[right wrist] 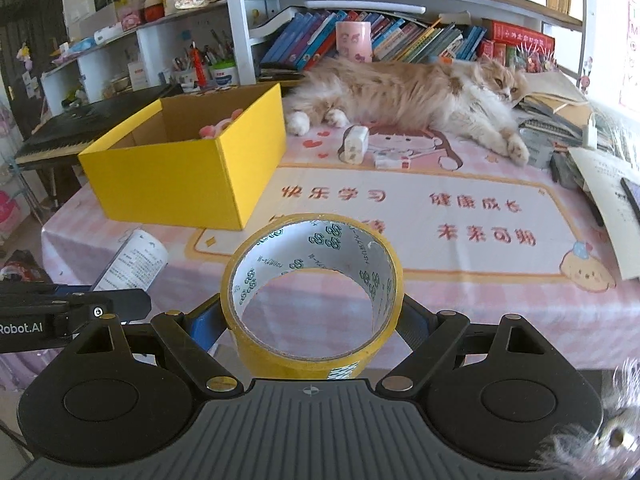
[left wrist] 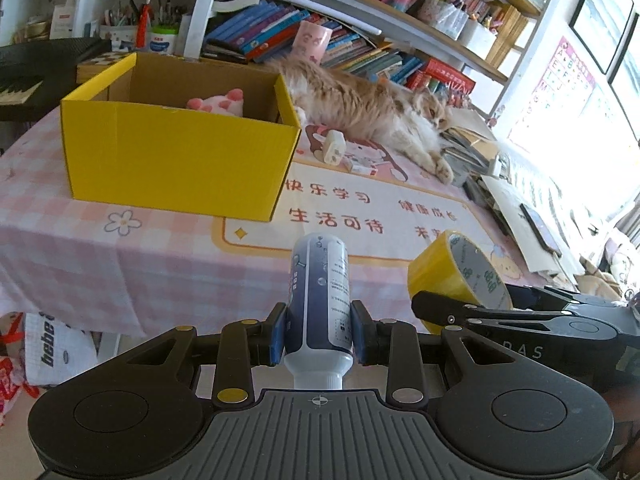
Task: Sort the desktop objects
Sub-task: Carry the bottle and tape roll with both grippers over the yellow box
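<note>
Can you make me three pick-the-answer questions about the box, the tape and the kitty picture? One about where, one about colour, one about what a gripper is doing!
1. Where is the cat lying?
A. inside the box
B. on the desk behind the box
C. on the floor

2. What colour is the box?
A. yellow
B. green
C. blue

3. What is the right gripper doing?
A. hanging open
B. holding a book
C. shut on the tape roll

Answers:
1 B, the cat stretches along the desk in front of the books.
2 A, its outer walls are yellow.
3 C, the roll sits clamped between its fingers, while the left gripper holds the bottle.
</note>
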Available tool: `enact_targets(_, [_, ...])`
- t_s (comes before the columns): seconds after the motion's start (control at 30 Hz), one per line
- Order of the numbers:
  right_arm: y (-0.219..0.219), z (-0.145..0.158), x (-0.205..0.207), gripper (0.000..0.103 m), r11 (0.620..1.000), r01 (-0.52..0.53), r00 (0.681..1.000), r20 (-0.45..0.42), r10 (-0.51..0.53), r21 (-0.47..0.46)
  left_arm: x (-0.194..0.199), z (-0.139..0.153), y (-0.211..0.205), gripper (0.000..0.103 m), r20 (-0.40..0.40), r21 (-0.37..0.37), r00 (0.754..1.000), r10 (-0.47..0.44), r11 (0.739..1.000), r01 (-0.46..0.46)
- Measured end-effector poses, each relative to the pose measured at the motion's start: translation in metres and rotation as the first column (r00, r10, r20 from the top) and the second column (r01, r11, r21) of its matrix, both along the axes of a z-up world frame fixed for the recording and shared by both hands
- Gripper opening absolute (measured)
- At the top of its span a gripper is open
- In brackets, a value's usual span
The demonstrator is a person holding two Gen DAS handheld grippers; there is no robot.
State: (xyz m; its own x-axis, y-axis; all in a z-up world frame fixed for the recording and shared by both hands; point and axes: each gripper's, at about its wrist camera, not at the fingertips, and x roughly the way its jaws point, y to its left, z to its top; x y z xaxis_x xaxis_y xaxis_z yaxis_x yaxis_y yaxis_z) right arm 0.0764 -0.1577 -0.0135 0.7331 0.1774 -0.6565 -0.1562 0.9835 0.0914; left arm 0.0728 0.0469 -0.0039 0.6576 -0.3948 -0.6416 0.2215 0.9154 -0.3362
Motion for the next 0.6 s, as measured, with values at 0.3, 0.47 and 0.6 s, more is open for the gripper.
enact_targets(0.3, [0.030,-0.005,-0.013,0.085,1.000,-0.013,1.000,-0.008,0.013,0.016,-0.018,-0.003,0.028,0.031,-0.004,0.008,1.000,0.020,1.000,-0.020])
enact_targets(0.47, [0.047,-0.006,-0.016,0.085,0.999,-0.040,0.999,-0.010,0.041,0.019,-0.025,-0.003,0.044,0.031,-0.004,0.007,0.999,0.042,0.999,-0.042])
enact_targets(0.6, [0.061,-0.007,-0.017,0.085,0.998,-0.065,0.998,-0.009,0.066,0.015,-0.029,-0.003,0.055,0.031,-0.004,0.006,0.998,0.061,0.998,-0.061])
